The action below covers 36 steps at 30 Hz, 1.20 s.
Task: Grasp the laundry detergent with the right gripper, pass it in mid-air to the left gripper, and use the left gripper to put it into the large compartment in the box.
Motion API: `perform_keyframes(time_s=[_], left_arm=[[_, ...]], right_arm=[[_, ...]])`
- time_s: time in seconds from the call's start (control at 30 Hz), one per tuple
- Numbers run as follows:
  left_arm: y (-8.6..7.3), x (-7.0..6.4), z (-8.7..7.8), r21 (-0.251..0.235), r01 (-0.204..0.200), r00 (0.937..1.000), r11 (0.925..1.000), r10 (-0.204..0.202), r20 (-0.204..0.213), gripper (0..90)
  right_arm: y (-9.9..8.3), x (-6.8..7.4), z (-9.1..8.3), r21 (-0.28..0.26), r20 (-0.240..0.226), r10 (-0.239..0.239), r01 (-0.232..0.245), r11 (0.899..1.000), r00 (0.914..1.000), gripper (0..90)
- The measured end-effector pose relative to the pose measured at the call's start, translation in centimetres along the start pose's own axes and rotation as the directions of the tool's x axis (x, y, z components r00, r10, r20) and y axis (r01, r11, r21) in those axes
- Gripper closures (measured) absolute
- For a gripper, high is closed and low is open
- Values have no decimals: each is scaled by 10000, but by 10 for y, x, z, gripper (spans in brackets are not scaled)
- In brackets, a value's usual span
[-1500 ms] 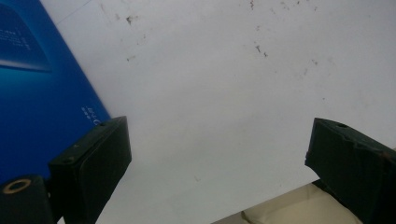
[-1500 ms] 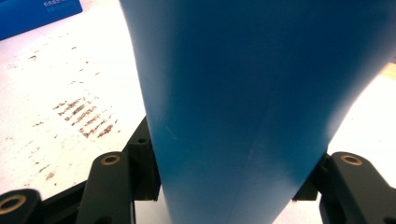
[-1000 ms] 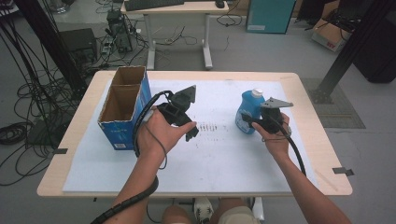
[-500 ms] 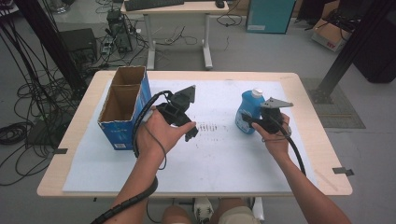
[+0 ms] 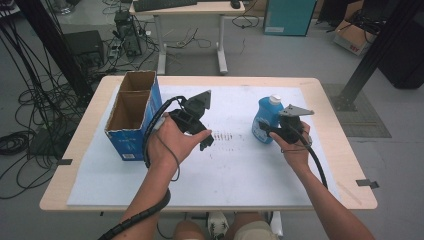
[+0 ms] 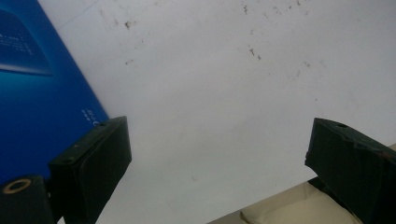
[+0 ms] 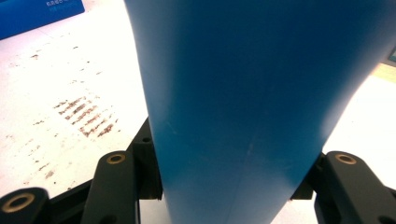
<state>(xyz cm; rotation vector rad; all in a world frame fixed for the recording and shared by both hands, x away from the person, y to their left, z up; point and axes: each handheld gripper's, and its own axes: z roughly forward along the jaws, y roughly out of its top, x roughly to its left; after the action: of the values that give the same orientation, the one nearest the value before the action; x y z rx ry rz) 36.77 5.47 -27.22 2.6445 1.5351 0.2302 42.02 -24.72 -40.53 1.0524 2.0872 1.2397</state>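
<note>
High view: the right gripper [image 5: 267, 131] clamps the blue bottle [image 5: 264, 116], upright on the white sheet [image 5: 240, 165], right of centre. The left gripper [image 5: 192, 125] hangs beside the cardboard box [image 5: 131, 125].
Left gripper view: jaws wide apart, nothing between them.
Right gripper view: both jaws press the bottle's sides.

My rounded light wooden table [image 5: 330, 95] carries a white sheet [image 5: 240, 165] over most of its top, scuffed with dark marks [image 5: 225, 135] near the middle, and an open two-compartment blue cardboard box [image 5: 131, 120] stands at its left.
</note>
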Motion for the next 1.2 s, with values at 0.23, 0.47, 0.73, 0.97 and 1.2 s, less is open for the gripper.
perform_keyframes(time_s=[0.23, 0.47, 0.73, 0.97, 1.2], left_arm=[[-1, 0, -1, -10, -36, 10000, 10000, 36, -24, 69], [-3, 1, -3, -57, -3, 10000, 10000, 2, -32, 69], [-2, 2, -3, -2, 1, 10000, 10000, -1, -51, 70], [0, 2, -5, -54, -144, 9999, 9999, 145, 22, 70], [2, 0, -8, -160, -303, 9995, 9994, 304, 84, 69]], right_arm=[[0, 0, 0, -21, 6, -26, 26, 10000, 10000, 454], [0, 0, 0, -38, 8, -7, 7, 10000, 10000, 454], [0, 0, 0, -63, 1, -28, 28, 10000, 10000, 453], [0, 0, 0, -47, -49, -56, 56, 10000, 10000, 452], [0, 0, 0, -22, -78, -112, 112, 9999, 9999, 451]])
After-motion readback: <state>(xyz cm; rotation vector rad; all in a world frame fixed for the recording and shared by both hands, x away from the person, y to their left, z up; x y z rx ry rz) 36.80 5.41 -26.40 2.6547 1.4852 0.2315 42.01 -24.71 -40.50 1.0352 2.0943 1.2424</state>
